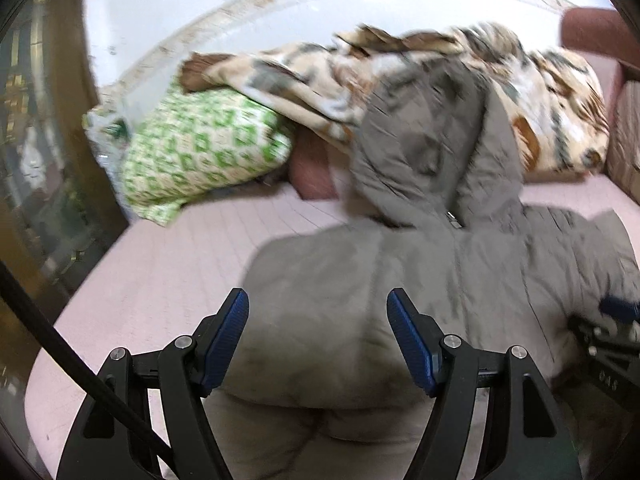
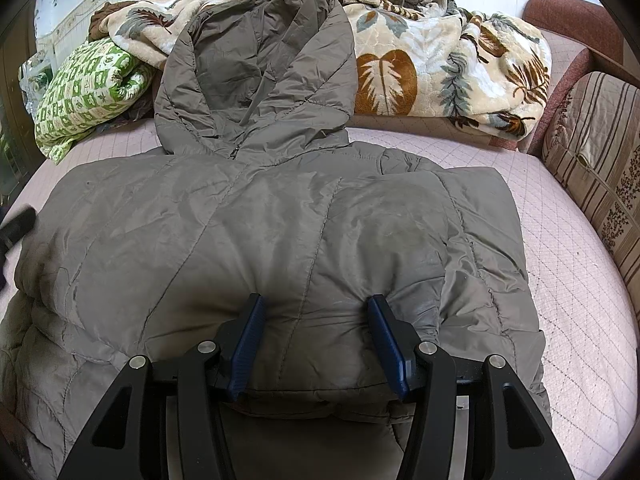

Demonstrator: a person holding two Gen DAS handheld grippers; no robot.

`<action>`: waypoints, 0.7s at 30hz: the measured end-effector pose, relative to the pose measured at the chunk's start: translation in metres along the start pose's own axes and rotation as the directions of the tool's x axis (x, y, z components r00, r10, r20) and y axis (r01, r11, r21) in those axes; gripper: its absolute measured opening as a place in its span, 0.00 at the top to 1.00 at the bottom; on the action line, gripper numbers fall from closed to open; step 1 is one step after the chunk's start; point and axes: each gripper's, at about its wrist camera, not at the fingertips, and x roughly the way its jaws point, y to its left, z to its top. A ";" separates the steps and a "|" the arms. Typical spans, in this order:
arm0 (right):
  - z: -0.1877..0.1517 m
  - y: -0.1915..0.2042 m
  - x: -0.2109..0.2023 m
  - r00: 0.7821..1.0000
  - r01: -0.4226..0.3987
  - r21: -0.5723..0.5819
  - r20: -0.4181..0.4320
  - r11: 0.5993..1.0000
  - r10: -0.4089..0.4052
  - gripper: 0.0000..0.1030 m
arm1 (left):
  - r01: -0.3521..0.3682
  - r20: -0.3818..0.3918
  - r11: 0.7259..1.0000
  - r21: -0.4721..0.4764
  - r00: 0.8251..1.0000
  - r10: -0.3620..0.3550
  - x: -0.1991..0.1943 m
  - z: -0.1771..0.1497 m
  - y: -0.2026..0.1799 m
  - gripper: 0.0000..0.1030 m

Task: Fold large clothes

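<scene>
A large grey-brown hooded puffer jacket (image 2: 256,216) lies on the pink quilted bed, hood (image 2: 260,76) toward the far side, its lower part folded up over the body. It also shows in the left wrist view (image 1: 360,280), blurred. My right gripper (image 2: 316,308) is open, its blue pads pressed against the folded edge on either side of a bulge of fabric. My left gripper (image 1: 318,308) is open and empty above the jacket's left side. The right gripper shows at the right edge of the left wrist view (image 1: 608,332).
A leaf-print blanket (image 2: 440,52) and a green-patterned pillow (image 2: 84,88) lie piled at the far side of the bed (image 2: 560,280). A striped cushion (image 2: 600,152) and red sofa arm stand at the right. A dark cabinet (image 1: 36,160) stands at the left.
</scene>
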 end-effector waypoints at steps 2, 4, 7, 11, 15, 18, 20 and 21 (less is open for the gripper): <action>0.000 0.000 0.000 1.000 0.000 0.000 0.000 1.000 0.000 0.44 | -0.038 0.025 0.999 -0.030 0.999 0.039 -0.004 0.003 0.010 0.31; 0.000 0.000 0.000 1.000 0.000 0.000 0.000 1.000 0.000 0.44 | -0.065 0.037 0.996 -0.058 0.997 0.067 -0.007 0.006 0.020 0.31; 0.000 0.000 0.000 1.000 0.000 0.000 0.000 1.000 0.000 0.44 | -0.104 0.054 0.989 -0.105 0.992 0.110 -0.011 0.011 0.036 0.31; 0.000 0.000 0.000 1.000 0.000 0.000 0.000 1.000 0.000 0.44 | -0.139 0.072 0.978 -0.154 0.986 0.152 -0.018 0.015 0.054 0.31; 0.000 0.000 0.000 1.000 0.000 0.000 0.000 1.000 0.000 0.44 | -0.160 0.085 0.967 -0.198 0.980 0.180 -0.022 0.018 0.069 0.31; 0.000 0.000 0.000 1.000 0.000 0.000 -0.001 1.000 0.000 0.44 | -0.174 0.094 0.961 -0.213 0.976 0.198 -0.024 0.019 0.073 0.31; 0.000 0.000 0.000 1.000 0.000 0.000 -0.001 1.000 0.000 0.44 | -0.172 0.097 0.962 -0.213 0.976 0.196 -0.024 0.019 0.074 0.31; 0.000 0.000 0.000 1.000 0.000 0.000 -0.001 1.000 0.000 0.44 | -0.174 0.098 0.961 -0.215 0.975 0.199 -0.025 0.019 0.074 0.31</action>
